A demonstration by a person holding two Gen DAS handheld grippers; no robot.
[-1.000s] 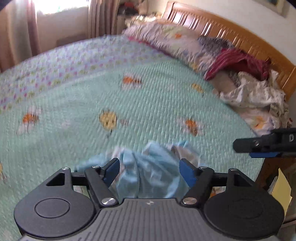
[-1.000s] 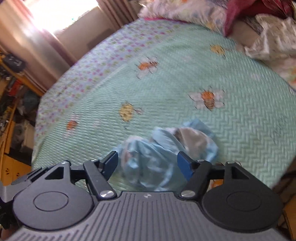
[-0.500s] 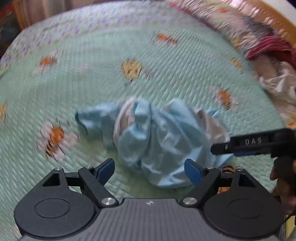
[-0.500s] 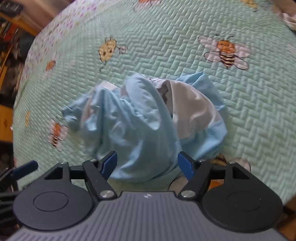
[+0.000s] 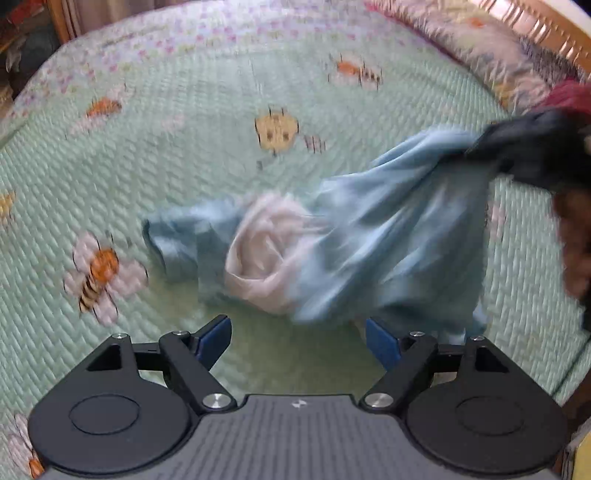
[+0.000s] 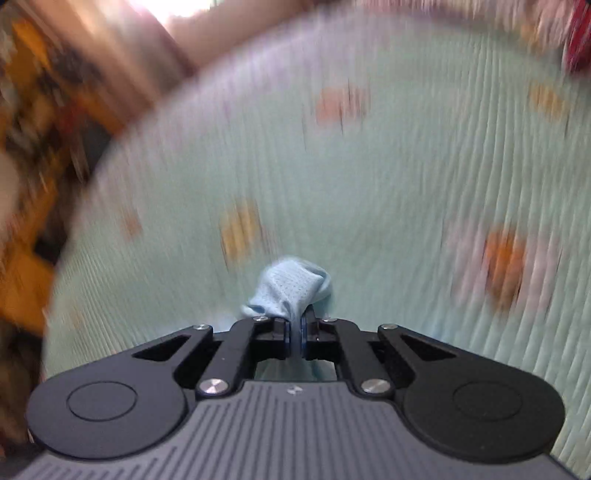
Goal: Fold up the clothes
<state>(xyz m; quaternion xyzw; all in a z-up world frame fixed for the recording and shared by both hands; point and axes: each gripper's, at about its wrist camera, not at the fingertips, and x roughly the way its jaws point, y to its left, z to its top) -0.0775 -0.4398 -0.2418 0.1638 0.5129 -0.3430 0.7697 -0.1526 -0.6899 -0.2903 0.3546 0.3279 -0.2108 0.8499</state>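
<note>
A light blue garment (image 5: 388, 236) with a white inner part (image 5: 266, 251) lies crumpled on the green bee-patterned quilt (image 5: 184, 155). My right gripper (image 6: 294, 332) is shut on a bunch of its blue mesh fabric (image 6: 291, 284). In the left wrist view, that right gripper (image 5: 517, 151) shows as a blurred black shape at the upper right, pulling one end of the garment up off the quilt. My left gripper (image 5: 299, 341) stands open just in front of the garment's near edge, and nothing lies between its blue pads (image 5: 218, 336).
Pillows (image 5: 480, 48), a red cloth (image 5: 569, 96) and a wooden headboard (image 5: 546, 18) line the far right of the bed. A person's hand (image 5: 576, 240) shows at the right edge. Blurred furniture (image 6: 33, 155) stands beyond the bed's left side.
My right gripper has shut on the garment and lifted one end up to the right, stretching the cloth. My left gripper has stayed open and sunk closer to the quilt.
</note>
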